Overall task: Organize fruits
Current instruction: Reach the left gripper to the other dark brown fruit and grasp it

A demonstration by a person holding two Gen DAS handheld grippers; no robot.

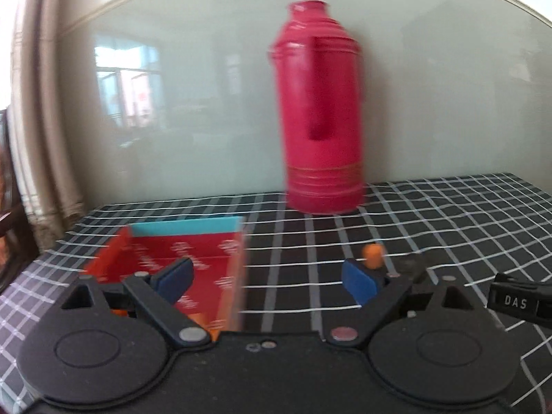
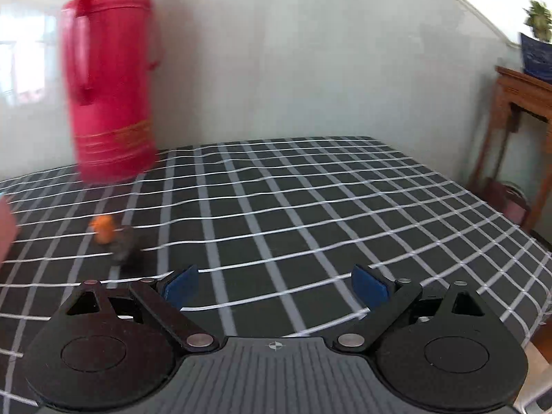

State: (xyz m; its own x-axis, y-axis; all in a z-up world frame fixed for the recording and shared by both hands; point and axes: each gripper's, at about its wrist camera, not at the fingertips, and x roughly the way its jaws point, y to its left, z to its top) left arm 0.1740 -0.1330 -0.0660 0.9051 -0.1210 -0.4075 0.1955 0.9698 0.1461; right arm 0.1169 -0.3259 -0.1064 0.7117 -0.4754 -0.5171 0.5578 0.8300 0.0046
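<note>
Both released: left tool (image 1: 267,281) near red cardboard box (image 1: 193,265), right tool (image 2: 276,288) over black checked surface (image 2: 310,207).

— Premises type?
— Domestic room. Checked tablecloth (image 2: 310,207), red thermos flask (image 1: 321,110) at the far wall, carved wooden stand (image 2: 524,103) with potted plant (image 2: 538,41) far right.

Orange fruit (image 2: 102,229) blurred; dark object (image 2: 126,246) beside indistinct.

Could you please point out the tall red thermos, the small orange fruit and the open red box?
Tall red thermos (image 1: 322,110): left wrist view, body.
Small orange fruit (image 2: 103,229): right wrist view, middle.
Open red box (image 1: 193,252): left wrist view, inner floor.
</note>
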